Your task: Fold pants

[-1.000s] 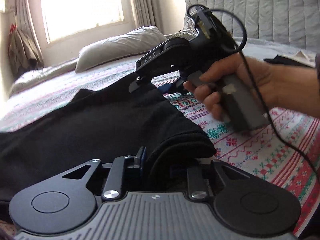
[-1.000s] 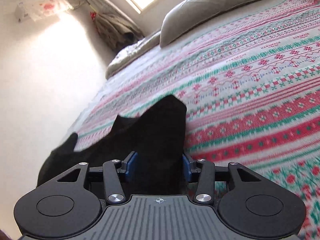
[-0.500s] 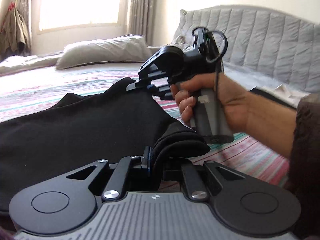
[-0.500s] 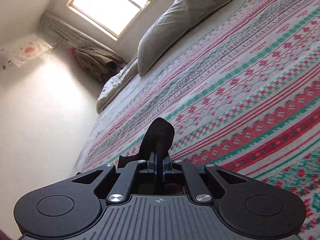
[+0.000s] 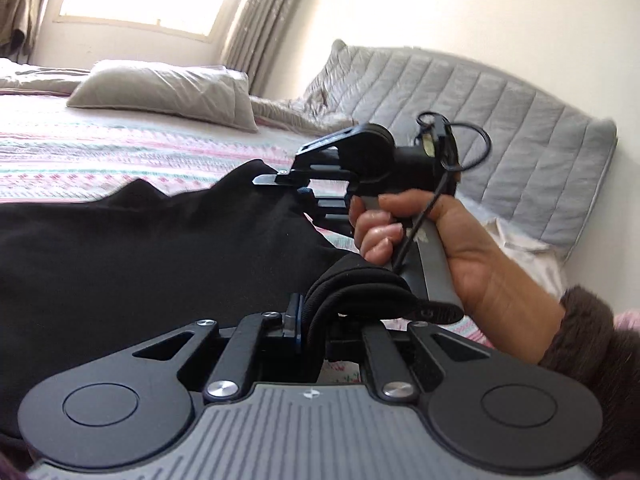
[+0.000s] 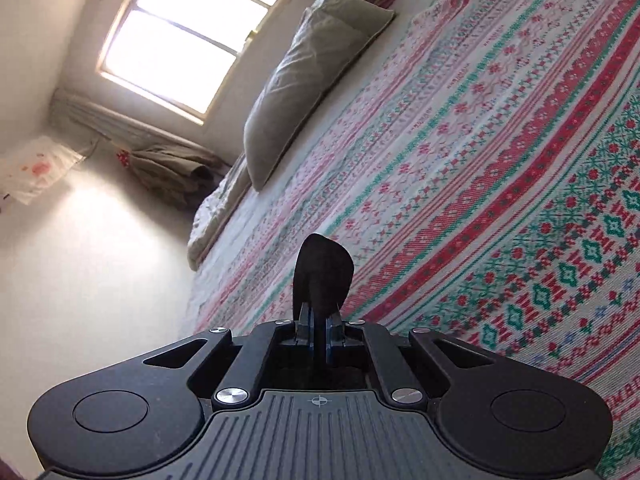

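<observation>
Since the earlier frame, right claw (image 6: 319,322) closed onto the pants (image 5: 160,264) and lifted an edge off the bed (image 6: 500,160); left claw (image 5: 312,320) pinches the thick hem.

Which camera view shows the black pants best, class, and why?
The left wrist view: the black pants spread broadly over the bedspread, pinched by the left gripper and right gripper. The right wrist view shows only a small fold between shut jaws.
</observation>
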